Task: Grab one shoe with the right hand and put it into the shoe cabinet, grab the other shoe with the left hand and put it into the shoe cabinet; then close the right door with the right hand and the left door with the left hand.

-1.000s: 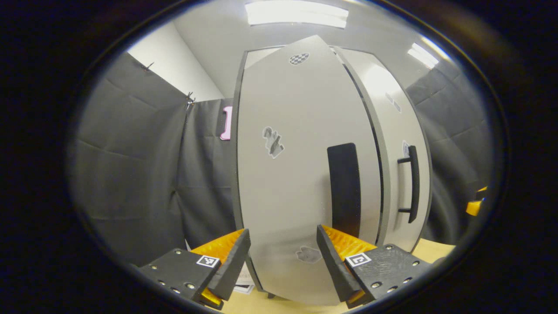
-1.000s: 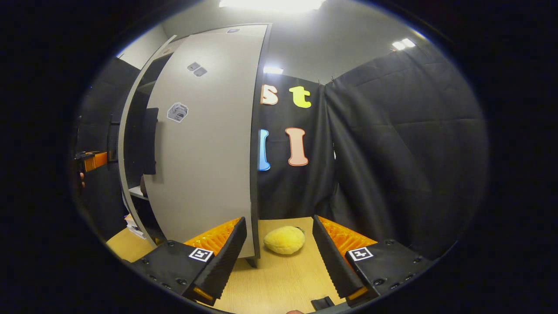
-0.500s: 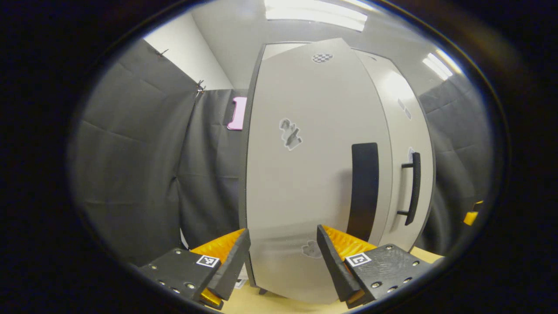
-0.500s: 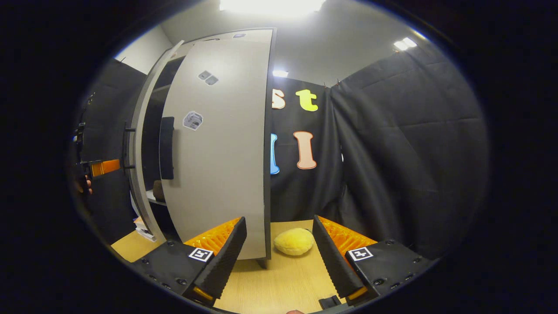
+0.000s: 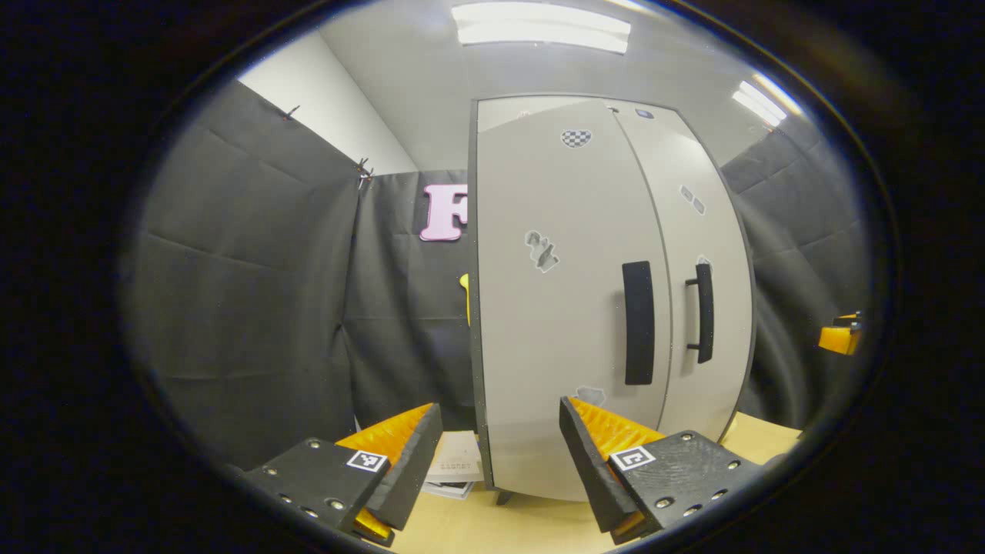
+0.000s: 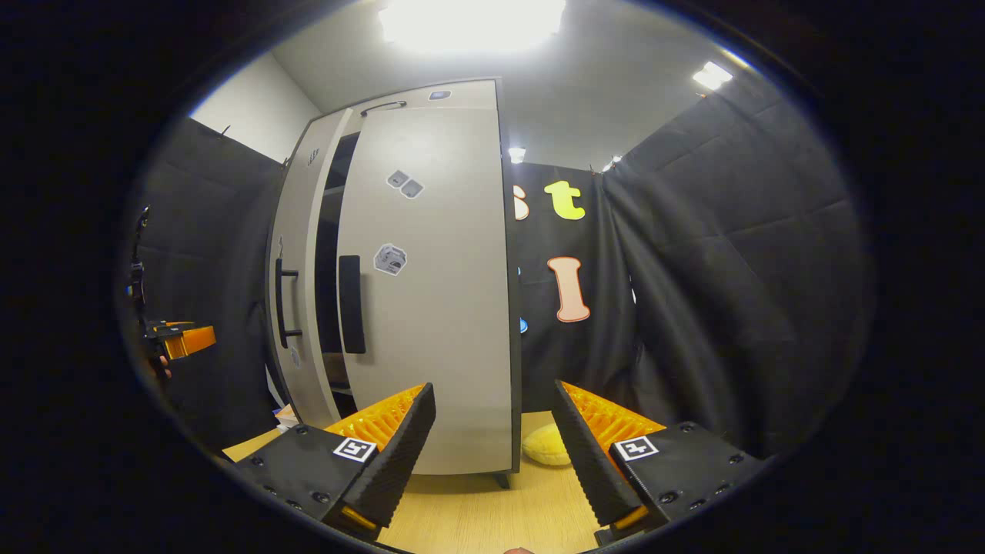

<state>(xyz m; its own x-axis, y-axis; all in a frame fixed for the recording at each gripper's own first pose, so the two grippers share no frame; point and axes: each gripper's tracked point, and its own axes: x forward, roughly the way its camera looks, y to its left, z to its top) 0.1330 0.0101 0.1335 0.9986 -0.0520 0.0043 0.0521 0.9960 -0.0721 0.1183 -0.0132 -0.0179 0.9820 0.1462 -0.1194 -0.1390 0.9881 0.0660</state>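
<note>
Standing apart, both doors look nearly shut: right door (image 6: 431, 292) slightly ajar, left door (image 5: 562, 308) almost flush. Left gripper (image 5: 500, 454) and right gripper (image 6: 492, 446) gape empty.

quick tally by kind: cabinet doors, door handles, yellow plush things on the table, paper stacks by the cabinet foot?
Cabinet doors: 2, left door, right door
Door handles: 2, one, the other
Yellow plush: 1
Paper stack: 1
Total: 6
</note>
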